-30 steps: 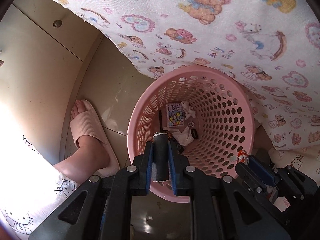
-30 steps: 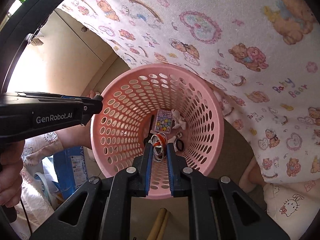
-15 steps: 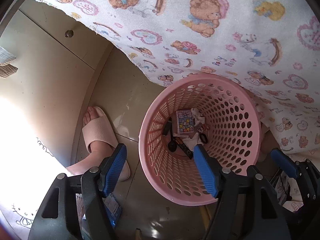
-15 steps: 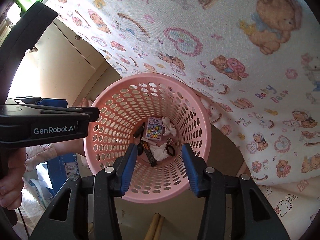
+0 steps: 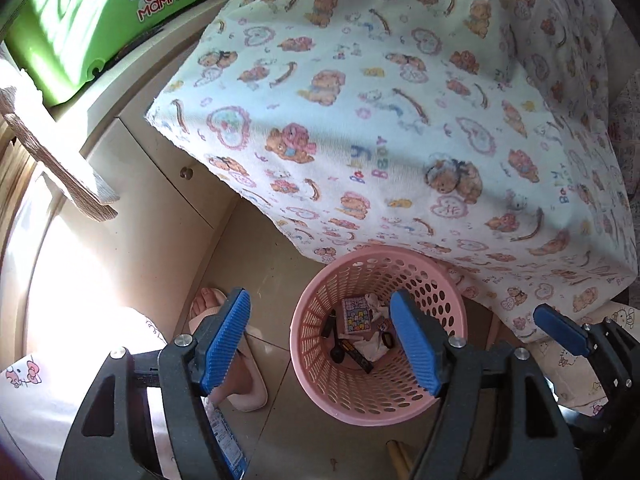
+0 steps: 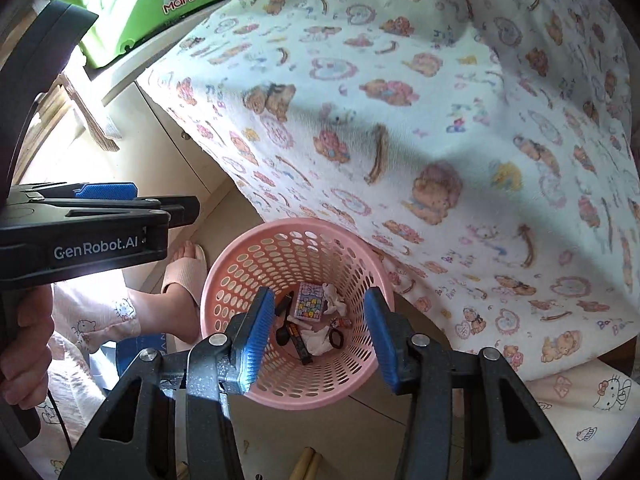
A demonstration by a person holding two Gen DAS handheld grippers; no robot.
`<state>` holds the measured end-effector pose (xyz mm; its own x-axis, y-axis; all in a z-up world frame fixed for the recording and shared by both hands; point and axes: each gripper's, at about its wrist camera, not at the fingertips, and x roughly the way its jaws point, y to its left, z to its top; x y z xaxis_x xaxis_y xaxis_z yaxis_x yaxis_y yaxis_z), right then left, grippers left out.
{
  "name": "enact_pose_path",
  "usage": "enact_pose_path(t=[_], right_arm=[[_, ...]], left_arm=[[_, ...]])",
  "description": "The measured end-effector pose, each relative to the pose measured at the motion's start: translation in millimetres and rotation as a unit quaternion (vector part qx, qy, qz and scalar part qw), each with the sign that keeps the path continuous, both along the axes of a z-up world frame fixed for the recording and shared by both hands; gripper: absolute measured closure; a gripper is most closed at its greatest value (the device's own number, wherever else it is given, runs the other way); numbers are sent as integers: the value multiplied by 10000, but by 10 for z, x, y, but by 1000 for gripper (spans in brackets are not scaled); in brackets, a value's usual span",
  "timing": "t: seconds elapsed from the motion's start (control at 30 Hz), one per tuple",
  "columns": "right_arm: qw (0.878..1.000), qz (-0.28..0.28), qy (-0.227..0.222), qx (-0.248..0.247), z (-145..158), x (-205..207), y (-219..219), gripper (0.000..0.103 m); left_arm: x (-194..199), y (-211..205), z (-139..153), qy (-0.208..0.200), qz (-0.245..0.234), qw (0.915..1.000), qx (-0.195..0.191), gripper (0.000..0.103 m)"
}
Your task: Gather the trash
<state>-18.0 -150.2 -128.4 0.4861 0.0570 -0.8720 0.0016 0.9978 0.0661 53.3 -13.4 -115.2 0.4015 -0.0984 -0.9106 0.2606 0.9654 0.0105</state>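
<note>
Left wrist view: pink perforated basket [image 5: 378, 392] on the tiled floor [image 5: 264, 264], just under the hanging edge of a bear-print cloth [image 5: 400, 120] that covers the desk. Contents at its bottom: a small colourful box [image 5: 356, 316], crumpled white tissue [image 5: 370, 350], a black bar-shaped wrapper [image 5: 356, 356], a dark ring [image 5: 387, 338]. Left tongs [image 5: 326, 342]: above the basket, jaws just opened further, standing wide, nothing between them. Right tongs [image 6: 316, 336]: over the same basket, jaws parted, empty, their opening lately widened. Beside the basket, a foot in a pink slipper [image 6: 188, 270]. Above, a green container [image 5: 80, 20] marked "La Mamma" on a cream cabinet [image 5: 152, 200].
</note>
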Motion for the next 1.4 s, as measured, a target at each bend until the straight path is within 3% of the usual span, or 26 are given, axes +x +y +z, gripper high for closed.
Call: enact_pose_path(t=[0.2,0.4,0.5,0.57,0.8,0.87,1.4], right_arm=[[9976,-201,-668,54,487,-135,-153,53],[9904,-433,-1284,-259,789,-214,-331,35],[9867,-621,-1493,-183,873,-250,-447,22],[9834,-714,-1655,-209,914,-275,-490,17],[9763,-785,-2016,-24,1029,-349,-536,8],[9756,-814,-2036,-76,1034,-353,-540,0],[9731,-969,-2089,-86,1053,-390,-612,1]], left_arm=[[-76,160,446,-787,123,9965,-271,26],[-228,166,808,-1835,113,9828,-157,13],[-302,195,913,-2185,176,9755,-203,1],[-334,194,954,-2329,186,9721,-218,2],[-349,156,935,-2248,156,9738,-292,2],[-338,148,915,-2203,170,9750,-253,2],[-365,158,893,-2314,316,9721,-190,2]])
